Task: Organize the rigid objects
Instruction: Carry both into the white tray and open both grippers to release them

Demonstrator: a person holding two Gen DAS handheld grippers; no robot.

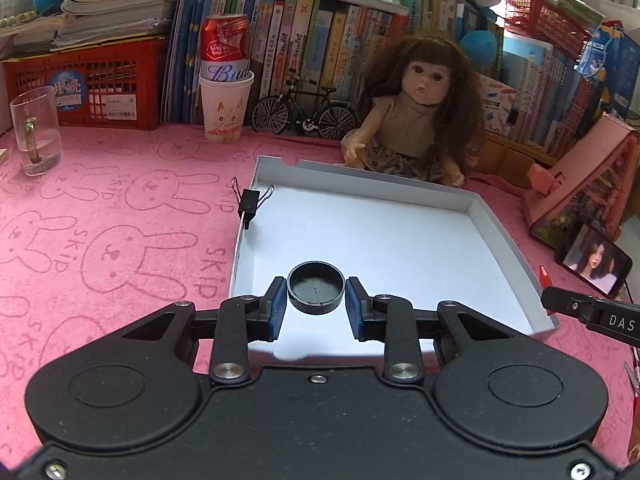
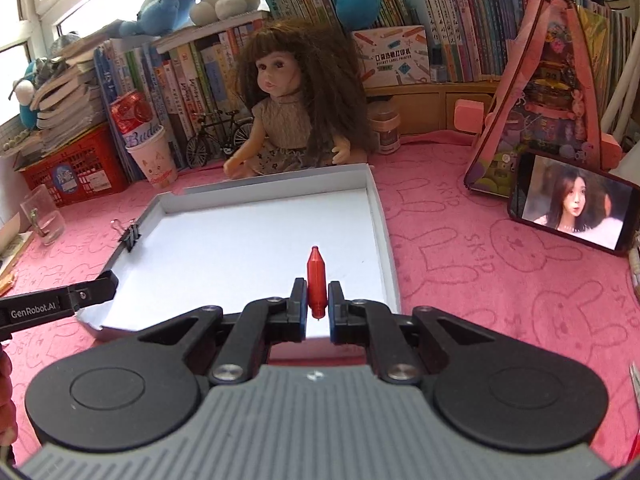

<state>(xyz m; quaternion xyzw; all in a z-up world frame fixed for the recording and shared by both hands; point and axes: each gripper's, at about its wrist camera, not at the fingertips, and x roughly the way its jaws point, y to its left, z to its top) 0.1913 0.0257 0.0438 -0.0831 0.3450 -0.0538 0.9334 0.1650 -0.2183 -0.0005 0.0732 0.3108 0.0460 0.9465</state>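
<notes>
While the shallow white tray (image 1: 496,240) lies flat on the pink rabbit-print cloth (image 1: 100,240), we see both grippers reaching over its near edge. In the left wrist view the left gripper (image 1: 316,300) sits at 6 o'clock, its blue-padded fingers (image 1: 276,304) standing on either side of a round black cap (image 1: 316,287). The cap lies open side up inside the tray near the front edge. The left pad looks to touch its rim, the right pad shows a thin gap, so we cannot tell whether the jaws grip the cap or merely bracket it.

In the right wrist view the right gripper (image 2: 318,300) is also at 6 o'clock, and its jaws are closed on a small red bottle-shaped piece (image 2: 317,282), held at its lower half with the pointed end aimed toward 12 o'clock over the tray's floor (image 2: 240,248). In the left wrist view the tip of this red piece (image 1: 545,276) peeks out at 3 o'clock, beside the tray's right wall.

A black binder clip (image 1: 250,202) is clamped on the tray's left wall, at about 11 o'clock from the cap. A doll (image 1: 416,108) sits just beyond the far wall at 12 o'clock, with a model bicycle (image 1: 304,114) to its left. A phone (image 2: 572,204) showing a woman's face stands at 2 o'clock in the right wrist view.
</notes>
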